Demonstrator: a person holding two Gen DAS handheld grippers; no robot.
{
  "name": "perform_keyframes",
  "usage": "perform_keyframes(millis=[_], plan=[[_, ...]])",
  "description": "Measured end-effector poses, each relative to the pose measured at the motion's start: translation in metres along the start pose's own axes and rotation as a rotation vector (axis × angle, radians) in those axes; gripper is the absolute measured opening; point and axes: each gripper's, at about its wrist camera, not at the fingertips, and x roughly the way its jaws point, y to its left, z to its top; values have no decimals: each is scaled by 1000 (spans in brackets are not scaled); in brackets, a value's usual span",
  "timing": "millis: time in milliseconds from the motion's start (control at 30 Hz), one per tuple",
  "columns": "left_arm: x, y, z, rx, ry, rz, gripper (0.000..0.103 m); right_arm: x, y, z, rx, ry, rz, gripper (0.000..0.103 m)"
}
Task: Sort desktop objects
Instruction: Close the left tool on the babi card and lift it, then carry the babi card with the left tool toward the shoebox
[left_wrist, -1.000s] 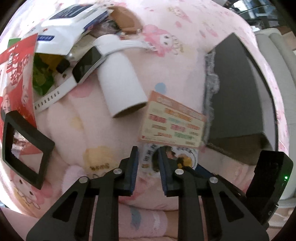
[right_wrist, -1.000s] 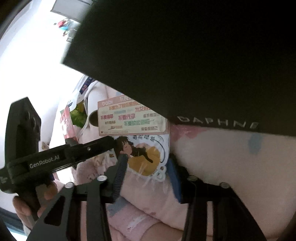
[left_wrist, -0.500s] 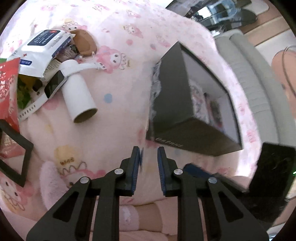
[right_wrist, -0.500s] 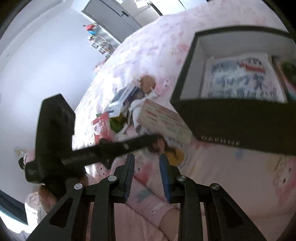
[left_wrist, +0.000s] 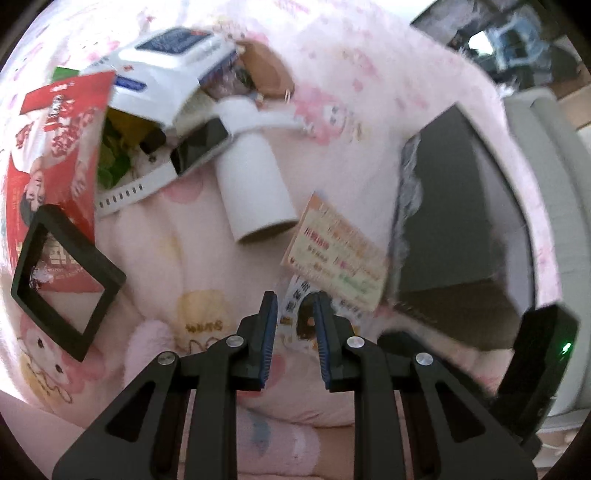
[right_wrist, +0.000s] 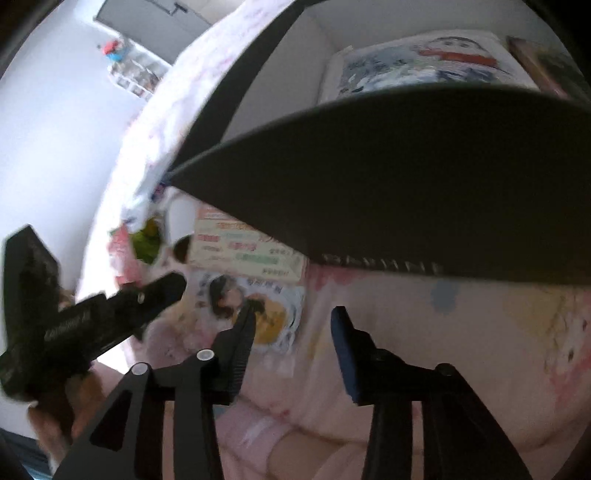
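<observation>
A dark storage box (left_wrist: 454, 225) stands on a pink blanket at the right; its front wall (right_wrist: 388, 192) fills the right wrist view, with printed packets (right_wrist: 417, 62) inside. A card with coloured text (left_wrist: 338, 254) lies beside the box, over a sticker sheet with a cartoon girl (right_wrist: 251, 306). My left gripper (left_wrist: 293, 317) is open with a narrow gap, empty, just short of the sticker sheet (left_wrist: 295, 306). My right gripper (right_wrist: 291, 328) is open and empty, hovering by the sticker sheet below the box.
A white tube (left_wrist: 255, 188), a white smartwatch (left_wrist: 192, 151), a white wipes pack (left_wrist: 166, 74), a red packet (left_wrist: 55, 147) and a black square frame (left_wrist: 62, 277) lie at the left. The left gripper's body (right_wrist: 85, 321) crosses the right wrist view.
The left gripper has dropped back towards the card and sticker sheet. The right gripper has opened wider and moved close under the box front.
</observation>
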Motion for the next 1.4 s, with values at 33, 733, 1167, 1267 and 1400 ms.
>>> perform_keyframes(millis=[33,733,1167,1267,1400], plan=[[0,2,0,-10,2,8,18,4,2,1,-23,-7,-39,45],[11,-4,-8,-2,71,-109,23,1,5,-27,-47,-84,197,29],[-46,-48,-17,210,-111,-149,10,-68,30,-23,-146,-197,212,22],[-65,-66,-13,256,-160,-168,10,-86,33,-16,-156,-228,226,22],[-78,-95,-2,305,-200,-227,9,-112,29,-4,-163,-274,237,22]])
